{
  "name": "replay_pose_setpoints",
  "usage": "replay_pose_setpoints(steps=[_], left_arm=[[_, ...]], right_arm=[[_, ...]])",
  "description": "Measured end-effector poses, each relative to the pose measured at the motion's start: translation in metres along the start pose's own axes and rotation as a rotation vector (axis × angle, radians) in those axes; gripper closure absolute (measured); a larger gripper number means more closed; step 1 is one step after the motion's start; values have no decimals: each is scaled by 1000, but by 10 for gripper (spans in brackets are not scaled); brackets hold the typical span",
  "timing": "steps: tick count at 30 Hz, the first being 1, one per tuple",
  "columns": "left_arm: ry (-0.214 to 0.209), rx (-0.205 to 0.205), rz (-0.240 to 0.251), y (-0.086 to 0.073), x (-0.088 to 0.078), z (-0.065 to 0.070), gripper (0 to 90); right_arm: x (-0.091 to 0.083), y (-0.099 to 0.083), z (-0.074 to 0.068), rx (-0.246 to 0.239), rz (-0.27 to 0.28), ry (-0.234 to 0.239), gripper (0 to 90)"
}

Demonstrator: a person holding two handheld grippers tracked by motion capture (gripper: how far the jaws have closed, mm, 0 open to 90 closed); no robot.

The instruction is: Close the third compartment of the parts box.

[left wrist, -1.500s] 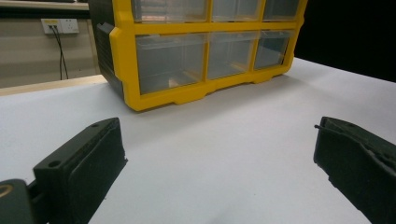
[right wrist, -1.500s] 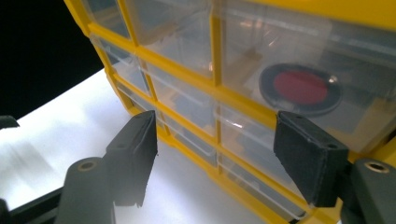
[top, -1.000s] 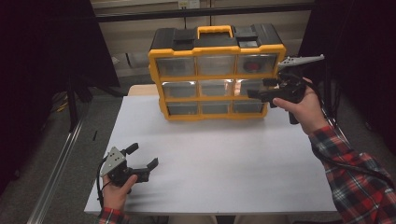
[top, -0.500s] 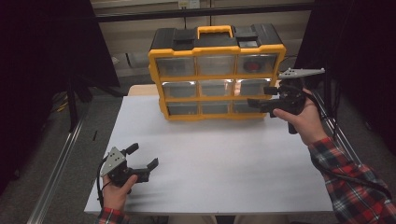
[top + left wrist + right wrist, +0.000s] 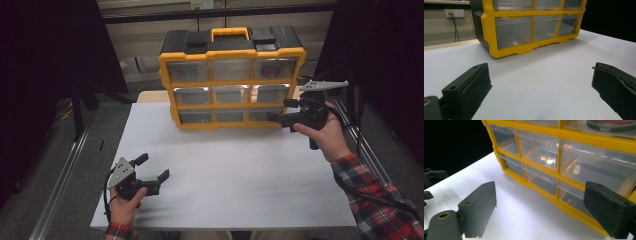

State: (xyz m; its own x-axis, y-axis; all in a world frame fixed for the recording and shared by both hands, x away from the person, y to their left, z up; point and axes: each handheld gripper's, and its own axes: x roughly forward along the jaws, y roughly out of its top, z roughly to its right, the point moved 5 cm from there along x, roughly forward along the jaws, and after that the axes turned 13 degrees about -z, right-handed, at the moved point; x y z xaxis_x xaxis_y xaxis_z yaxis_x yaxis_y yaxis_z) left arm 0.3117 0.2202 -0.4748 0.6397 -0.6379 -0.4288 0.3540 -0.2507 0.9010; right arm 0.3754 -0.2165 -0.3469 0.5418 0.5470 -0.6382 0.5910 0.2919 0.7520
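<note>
A yellow and black drawer cabinet (image 5: 231, 80) with several clear drawers stands upright at the back of the white table (image 5: 240, 175). Its top right drawer holds a red and dark round thing (image 5: 271, 70). My right gripper (image 5: 281, 111) hovers open just off the cabinet's lower right corner, jaws pointing at the bottom drawers (image 5: 544, 182), with nothing between them. My left gripper (image 5: 153, 166) rests low near the table's front left, open and empty, facing the cabinet (image 5: 531, 27) from a distance.
Dark curtains flank the table on both sides. A metal rail (image 5: 60, 175) runs along the floor at the left. Bare white tabletop (image 5: 544, 75) lies between the left gripper and the cabinet. The left gripper (image 5: 431, 182) shows far off in the right gripper view.
My right gripper has drifted slightly down and toward the person, staying open beside the cabinet's right edge. The left gripper has not moved.
</note>
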Motion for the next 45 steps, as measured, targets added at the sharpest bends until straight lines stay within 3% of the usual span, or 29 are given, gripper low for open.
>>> replay_pose_setpoints(steps=[24, 45], left_arm=[[2, -1, 2, 0, 0, 0, 19], [2, 1, 2, 0, 0, 0, 19]], right_arm=[[0, -27, -5, 3, 15, 14, 112], [2, -62, -4, 30, 25, 18, 108]])
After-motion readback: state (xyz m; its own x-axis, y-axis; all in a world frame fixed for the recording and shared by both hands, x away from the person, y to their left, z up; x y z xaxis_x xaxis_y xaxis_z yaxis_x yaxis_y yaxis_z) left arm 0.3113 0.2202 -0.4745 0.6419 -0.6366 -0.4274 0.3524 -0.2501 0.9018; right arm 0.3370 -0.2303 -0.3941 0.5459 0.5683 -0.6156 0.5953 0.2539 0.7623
